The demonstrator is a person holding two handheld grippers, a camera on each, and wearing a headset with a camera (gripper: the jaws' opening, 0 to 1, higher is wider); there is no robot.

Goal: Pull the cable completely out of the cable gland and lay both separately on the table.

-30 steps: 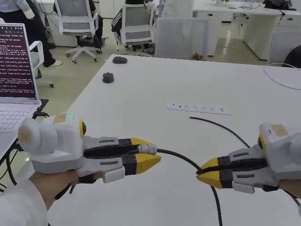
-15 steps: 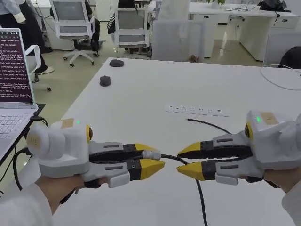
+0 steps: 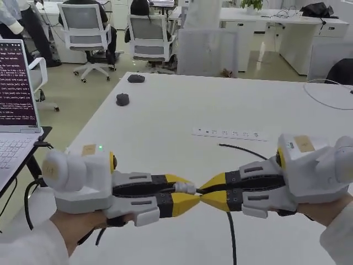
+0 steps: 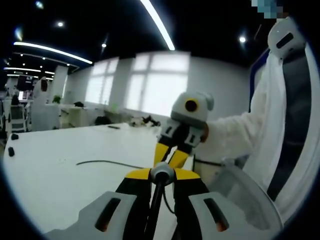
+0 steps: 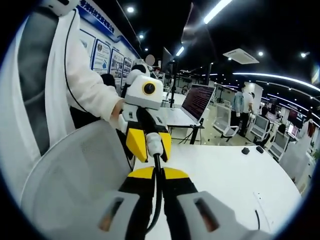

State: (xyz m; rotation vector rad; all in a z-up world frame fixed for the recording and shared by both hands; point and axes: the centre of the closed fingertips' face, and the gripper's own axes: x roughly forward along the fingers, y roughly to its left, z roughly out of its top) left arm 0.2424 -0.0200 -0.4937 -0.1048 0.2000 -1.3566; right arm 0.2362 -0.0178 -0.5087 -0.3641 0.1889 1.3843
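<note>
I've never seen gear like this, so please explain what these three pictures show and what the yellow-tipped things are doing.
There is no robot: a person holds a two-jaw gripper in each hand. The wide picture comes from a headset camera looking down at a white table; the two round pictures come from cameras riding on the grippers. The left gripper is shut on a small white cable gland. The right gripper, almost tip to tip with it, looks closed on the black cable that runs out of the gland. A power strip and two computer mice lie on the table.
</note>
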